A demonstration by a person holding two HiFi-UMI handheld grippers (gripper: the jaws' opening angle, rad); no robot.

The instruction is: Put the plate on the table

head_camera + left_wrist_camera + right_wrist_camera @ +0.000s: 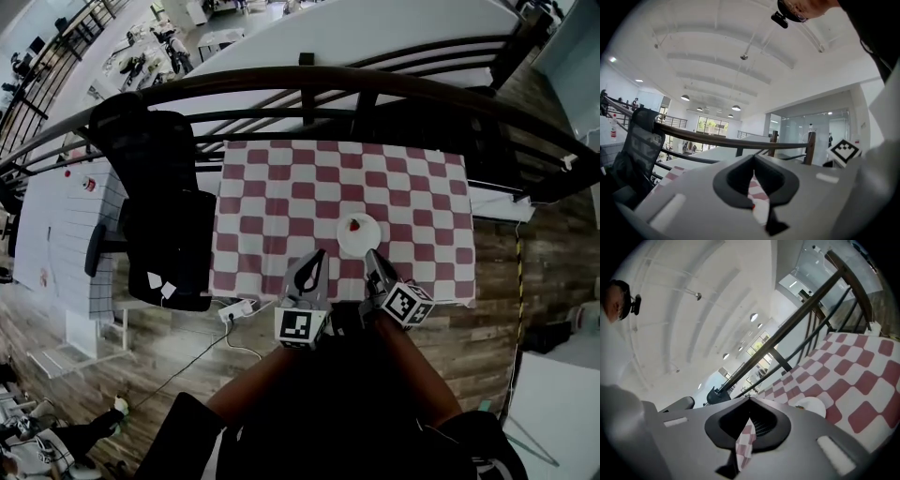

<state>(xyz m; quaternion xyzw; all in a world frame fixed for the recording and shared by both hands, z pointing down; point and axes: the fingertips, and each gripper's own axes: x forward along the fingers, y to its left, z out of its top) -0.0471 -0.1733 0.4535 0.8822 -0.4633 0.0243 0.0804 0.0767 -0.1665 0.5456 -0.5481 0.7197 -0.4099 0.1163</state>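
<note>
Checkered desk (pixel 281 187) is carrying the white plate (pixel 358 234), lying just above the clenched, empty right tool (pixel 373 255); left tool (pixel 320 255), also clenched, is sitting farther off.

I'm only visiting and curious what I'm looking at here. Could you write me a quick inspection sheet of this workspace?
Surface: table covered by a red-and-white checked cloth.
Job's things: white plate resting on the cloth near the front edge, with a small red item on it.
Clutter: nothing seen on the cloth besides the plate.
Grippers: left gripper and right gripper both shut and empty, held at the table's front edge close to the plate.
Cables: white power strip with a cable on the floor under the table's front left corner.
Surroundings: black office chair left of the table, dark curved railing behind it, wooden floor.
</note>
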